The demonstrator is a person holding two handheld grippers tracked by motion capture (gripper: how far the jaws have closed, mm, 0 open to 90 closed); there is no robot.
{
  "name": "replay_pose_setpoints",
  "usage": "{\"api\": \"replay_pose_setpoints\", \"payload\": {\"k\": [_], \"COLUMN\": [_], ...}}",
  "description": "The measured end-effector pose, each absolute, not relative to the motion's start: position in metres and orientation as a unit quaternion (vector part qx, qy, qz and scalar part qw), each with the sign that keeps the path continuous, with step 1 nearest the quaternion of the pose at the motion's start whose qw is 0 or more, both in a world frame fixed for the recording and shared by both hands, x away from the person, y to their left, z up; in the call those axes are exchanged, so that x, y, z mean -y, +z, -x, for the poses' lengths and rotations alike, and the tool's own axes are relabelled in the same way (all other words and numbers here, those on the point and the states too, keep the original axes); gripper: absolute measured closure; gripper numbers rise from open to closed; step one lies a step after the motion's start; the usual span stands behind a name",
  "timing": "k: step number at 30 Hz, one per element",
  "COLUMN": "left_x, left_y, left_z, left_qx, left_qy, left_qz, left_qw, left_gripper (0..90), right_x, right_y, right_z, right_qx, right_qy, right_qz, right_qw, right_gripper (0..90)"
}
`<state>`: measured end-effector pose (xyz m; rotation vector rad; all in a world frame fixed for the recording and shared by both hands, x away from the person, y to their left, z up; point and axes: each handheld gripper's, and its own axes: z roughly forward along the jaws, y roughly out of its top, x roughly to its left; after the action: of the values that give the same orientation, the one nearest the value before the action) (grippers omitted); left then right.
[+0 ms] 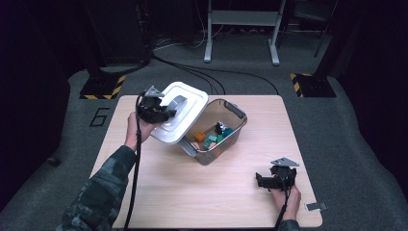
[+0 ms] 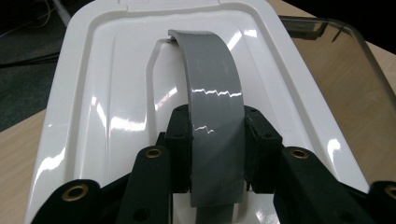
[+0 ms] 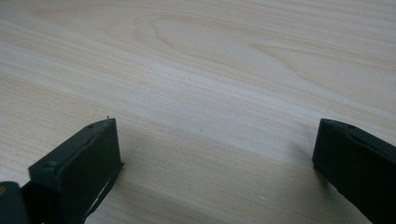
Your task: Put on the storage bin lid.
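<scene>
Right gripper (image 1: 262,182) sits low at the near right of the table (image 1: 202,202), jaws spread wide with just bare wood between them, nothing held. Further back on the left, the left gripper (image 1: 166,114) has its jaws pinched on the grey handle (image 2: 215,116) of the white lid (image 1: 180,113), so the lid's tilted, held up off the clear bin (image 1: 226,130) and overlapping its left rim. Bin's mid-table, just right of that gripper, with small colourful blocks (image 1: 210,140) inside.
</scene>
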<state>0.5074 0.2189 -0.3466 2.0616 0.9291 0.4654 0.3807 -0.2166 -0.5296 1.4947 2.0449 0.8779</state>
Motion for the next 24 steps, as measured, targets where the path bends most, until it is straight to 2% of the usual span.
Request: {"api": "replay_pose_setpoints", "payload": {"k": [15, 24], "left_x": [-0.141, -0.118], "left_y": [-0.362, -0.375], "left_z": [-0.517, -0.523], "left_qx": [-0.310, -0.279], "left_qy": [0.138, 0.101], "left_qz": [-0.855, -0.873], "left_qw": [0.392, 0.388], "left_gripper": [67.4, 67.5], "right_x": [0.217, 0.217], "right_y": [-0.530, -0.529], "right_z": [-0.381, -0.381], "right_qx": [-0.743, -0.743], "right_qy": [0.319, 0.319], "right_qz": [-0.543, -0.542], "right_qw": [0.228, 0.228], "right_gripper": [0.2, 0.3]}}
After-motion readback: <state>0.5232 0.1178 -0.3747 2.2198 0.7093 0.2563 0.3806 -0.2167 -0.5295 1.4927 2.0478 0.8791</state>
